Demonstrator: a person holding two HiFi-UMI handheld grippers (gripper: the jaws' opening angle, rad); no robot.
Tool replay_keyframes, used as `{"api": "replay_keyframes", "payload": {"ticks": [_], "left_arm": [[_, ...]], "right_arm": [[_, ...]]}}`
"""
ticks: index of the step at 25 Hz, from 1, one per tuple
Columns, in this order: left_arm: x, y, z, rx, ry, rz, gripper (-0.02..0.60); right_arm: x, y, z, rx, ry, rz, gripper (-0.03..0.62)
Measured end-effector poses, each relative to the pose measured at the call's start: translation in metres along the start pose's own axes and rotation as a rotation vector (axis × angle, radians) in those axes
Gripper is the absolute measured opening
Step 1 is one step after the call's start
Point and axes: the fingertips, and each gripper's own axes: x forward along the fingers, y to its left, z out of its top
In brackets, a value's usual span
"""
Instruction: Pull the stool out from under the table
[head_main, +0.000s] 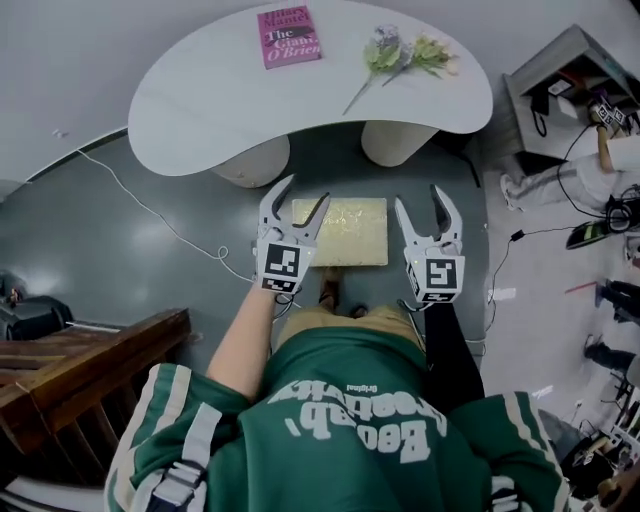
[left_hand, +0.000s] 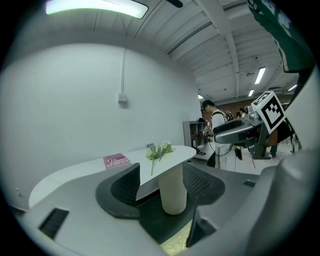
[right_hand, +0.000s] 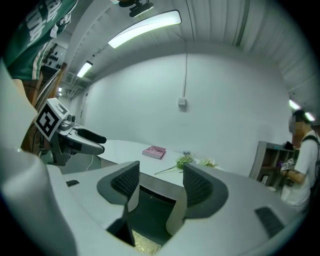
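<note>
Gold and shiny, the stool (head_main: 340, 231) top sits on the grey floor right in front of my feet, on the near side of the two fat legs of the white table (head_main: 200, 100). From my head it looks clear of the table top, so I think the stool is already out, though I cannot be sure its far edge is fully free. Its long side runs left to right. My left gripper (head_main: 309, 190) hangs over its near left corner and my right gripper (head_main: 417, 195) hangs just past its right edge, so the stool lies between my two tools and below them. Both are about as near to it as each other. Both tools are let go: the jaws stand wide apart and nothing is held in them. Looking along each one, I see over the table top to the pink book (head_main: 288, 36) and the flowers (head_main: 400, 52), with only a small bit of gold low down. If the stool needs one more pull toward me, I would have to bring both tools down to its two short ends first.
</note>
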Motion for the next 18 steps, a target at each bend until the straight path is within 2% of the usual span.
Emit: {"api": "replay_keyframes", "payload": {"ticks": [3, 12, 18], "left_arm": [[0.004, 0.006, 0.029, 0.019, -0.043, -0.006, 0.287], [0.012, 0.011, 0.091, 0.059, -0.127, -0.019, 0.287], [0.014, 0.018, 0.116, 0.058, -0.181, -0.002, 0.287]], "right_arm": [[0.001, -0.009, 0.032, -0.013, -0.050, -0.015, 0.285], [-0.002, -0.020, 0.094, -0.042, -0.181, -0.033, 0.285], [0.004, -0.024, 0.102, -0.036, -0.200, -0.040, 0.285]]}}
